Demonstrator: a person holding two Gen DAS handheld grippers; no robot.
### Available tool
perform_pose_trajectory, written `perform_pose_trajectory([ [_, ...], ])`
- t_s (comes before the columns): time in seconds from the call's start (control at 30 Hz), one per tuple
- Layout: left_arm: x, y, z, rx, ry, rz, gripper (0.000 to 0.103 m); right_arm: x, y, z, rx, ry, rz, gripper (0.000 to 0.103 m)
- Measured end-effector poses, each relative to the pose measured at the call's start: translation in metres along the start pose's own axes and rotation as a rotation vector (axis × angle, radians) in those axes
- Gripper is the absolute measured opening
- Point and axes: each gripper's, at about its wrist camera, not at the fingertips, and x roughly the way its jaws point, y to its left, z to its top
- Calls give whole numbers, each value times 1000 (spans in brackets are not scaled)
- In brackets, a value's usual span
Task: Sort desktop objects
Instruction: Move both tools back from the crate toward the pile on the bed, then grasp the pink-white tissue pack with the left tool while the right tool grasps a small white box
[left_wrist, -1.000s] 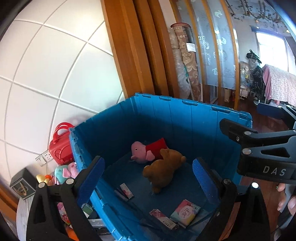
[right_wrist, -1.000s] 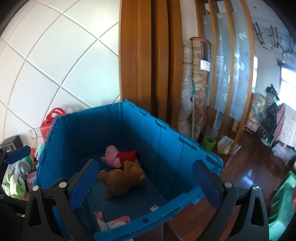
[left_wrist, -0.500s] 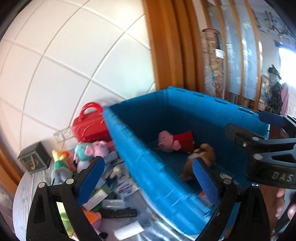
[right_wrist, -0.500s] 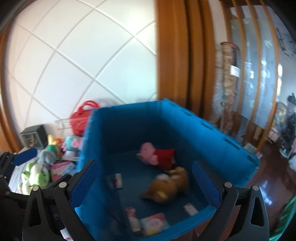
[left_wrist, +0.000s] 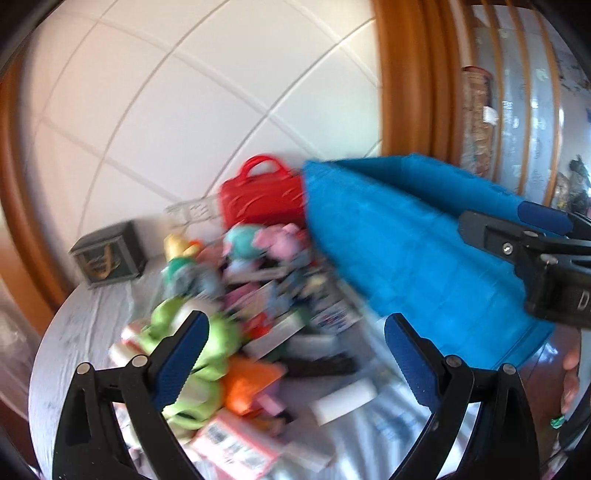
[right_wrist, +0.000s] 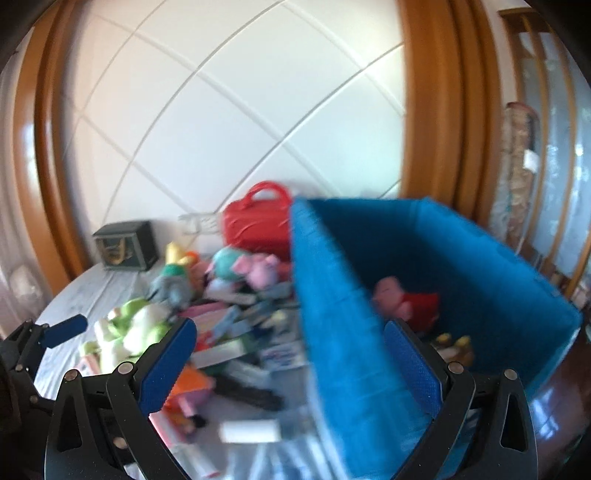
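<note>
While both views smear with motion blur, the left gripper (left_wrist: 295, 354) hangs with its blue-padded fingers spread wide and nothing between them. Beyond its left finger sit a dark box (left_wrist: 107, 254) and a green plush (left_wrist: 184, 332); ahead of the gap between the fingers lies the jumble of toys and packets (left_wrist: 266, 302) that awaits sorting on the round table (left_wrist: 74, 332), with a red handbag (left_wrist: 262, 195) at the back against the wall. Past its right finger stands the blue crate (left_wrist: 406, 251). The right gripper (right_wrist: 291, 362), fingers likewise spread and empty, points at the crate's near wall, the pile beyond its left finger and a pink pig plush (right_wrist: 399, 299) in the crate beyond its right finger. With the items heaped so tightly, a reach into the heap would likely catch two things at once or knock loose packets off the table edge; a low right finger could also strike the crate wall.
</note>
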Motion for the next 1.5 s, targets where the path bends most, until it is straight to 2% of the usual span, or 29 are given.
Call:
perform_pose_trajectory([
  [0.13, 1, 66, -36, -26, 68, 48, 97, 28, 47, -22, 2, 87, 45, 103],
  [0.27, 13, 116, -76, -58, 147, 60, 97, 54, 84, -61, 16, 200, 46, 103],
  [0.47, 40, 141, -138, -110, 287, -1, 97, 87, 94, -130, 39, 393, -30, 103],
  [0.6, 57, 129, -163, -133, 363, -31, 97, 96, 86, -159, 29, 464, -39, 103],
  [0.7, 68, 115, -171, -152, 399, -12, 97, 107, 73, -172, 14, 489, -29, 103],
  [0.8, 86, 101, -172, -227, 431, 20, 97, 117, 58, -178, -9, 512, 11, 103],
  [1.07, 150, 65, -174, -424, 550, 221, 97, 160, 39, -197, -176, 588, 146, 103],
  [1.17, 167, 61, -186, -454, 603, 250, 98, 169, 39, -202, -199, 613, 198, 103],
  [1.23, 162, 56, -186, -434, 564, 269, 96, 171, 41, -205, -212, 613, 220, 103],
  [1.3, 153, 51, -186, -394, 542, 250, 81, 173, 46, -209, -216, 621, 245, 103],
  [1.4, 135, 43, -194, -320, 543, 222, 69, 174, 60, -219, -235, 643, 275, 103],
  [1.5, 119, 44, -210, -280, 553, 211, 69, 172, 69, -228, -237, 662, 282, 103],
])
